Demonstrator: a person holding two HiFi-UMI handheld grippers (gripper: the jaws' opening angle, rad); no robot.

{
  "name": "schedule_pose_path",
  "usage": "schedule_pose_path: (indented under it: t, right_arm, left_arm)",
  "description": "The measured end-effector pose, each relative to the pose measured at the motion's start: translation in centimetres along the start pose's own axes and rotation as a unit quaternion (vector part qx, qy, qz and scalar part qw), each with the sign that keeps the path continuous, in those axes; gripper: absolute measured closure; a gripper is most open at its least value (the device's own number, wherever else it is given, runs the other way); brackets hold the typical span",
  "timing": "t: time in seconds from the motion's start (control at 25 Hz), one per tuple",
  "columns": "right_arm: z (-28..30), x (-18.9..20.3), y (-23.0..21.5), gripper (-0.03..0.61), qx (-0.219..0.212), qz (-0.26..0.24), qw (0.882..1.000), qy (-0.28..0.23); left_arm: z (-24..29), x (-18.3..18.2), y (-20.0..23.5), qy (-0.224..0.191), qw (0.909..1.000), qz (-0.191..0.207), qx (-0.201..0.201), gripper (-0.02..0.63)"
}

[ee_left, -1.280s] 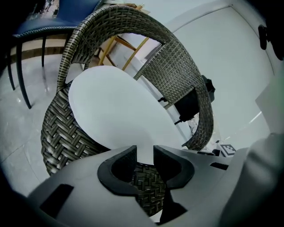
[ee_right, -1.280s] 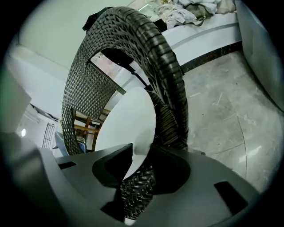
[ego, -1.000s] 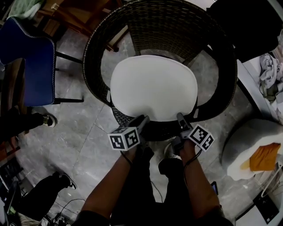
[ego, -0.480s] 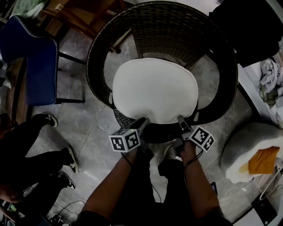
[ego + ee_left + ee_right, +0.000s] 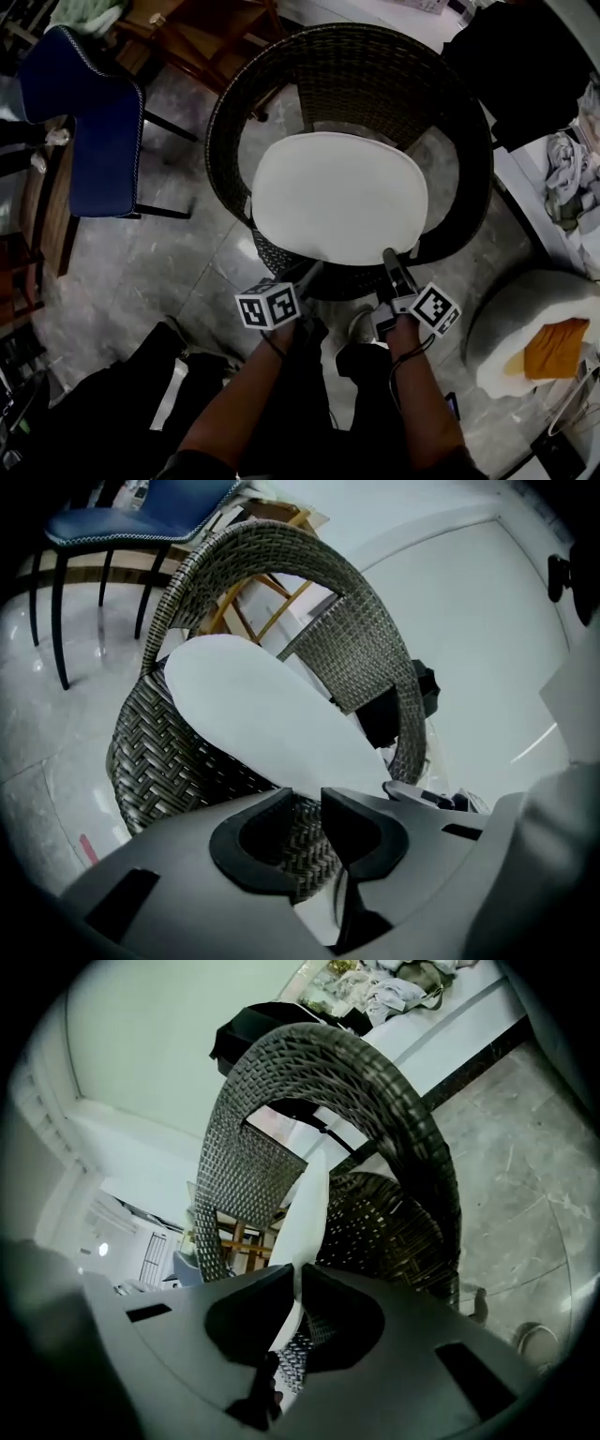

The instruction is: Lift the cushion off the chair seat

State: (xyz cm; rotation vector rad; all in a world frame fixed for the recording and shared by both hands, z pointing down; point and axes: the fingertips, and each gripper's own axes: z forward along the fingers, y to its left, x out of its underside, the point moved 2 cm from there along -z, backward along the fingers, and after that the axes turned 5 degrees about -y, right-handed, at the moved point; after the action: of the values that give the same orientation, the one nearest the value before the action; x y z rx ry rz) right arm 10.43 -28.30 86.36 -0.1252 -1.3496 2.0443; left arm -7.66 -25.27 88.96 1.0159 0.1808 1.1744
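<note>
Looking down on a round wicker chair on a grey stone floor. White cushion over the seat, inside the curved back, front edge nearest the bottom of the head view. Gripping that front edge at two points, one left of centre, one right.

Left hand-held gripper: just been closing, now about halfway shut, tips nipping the cushion's rim, wicker showing through the gap behind the tips.

Right hand-held gripper: just been closing too, now nearly shut, clamped on the cushion edge, white pad running edge-on straight between the jaws and squeezed thin there.

Not clear from any view whether lifted off the seat yet. Both pointing forward and down, marker cubes at the rear ends.

Blue chair off to the left, well apart from the wicker one; wooden furniture beyond, at top of view. Pile of clothes on a white surface at far right. Someone else's dark trouser legs at lower left.
</note>
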Motion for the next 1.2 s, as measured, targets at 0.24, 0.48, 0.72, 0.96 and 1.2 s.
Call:
schedule_pose_path:
  t: [0.24, 0.48, 0.72, 0.96, 1.2]
  right_arm:
    - [-1.5, -1.9, 4.5, 0.549, -0.040, -0.030, 0.999, -0.002]
    - [-0.6, -1.5, 7.1, 0.549, -0.095, -0.037, 0.995, 0.007]
    - [-0.5, -1.8, 6.3, 0.549, -0.089, -0.037, 0.995, 0.009]
    - [-0.5, -1.7, 5.9, 0.548, -0.080, -0.047, 0.996, 0.016]
    - [-0.9, -1.6, 5.8, 0.549, -0.078, -0.052, 0.996, 0.010]
  left_arm:
    - [-1.3, 0.1, -3.6, -0.034, 0.9934, -0.079, 0.076, 0.446]
    - [-0.4, -2.1, -3.4, -0.065, 0.9837, -0.131, 0.105, 0.419]
    - [1.0, -1.5, -3.1, -0.058, 0.9721, -0.186, 0.130, 0.419]
    - [1.0, -3.4, -2.2, -0.095, 0.9662, -0.194, 0.141, 0.482]
    - [0.3, -4.3, -3.4, -0.115, 0.9637, -0.176, 0.165, 0.558]
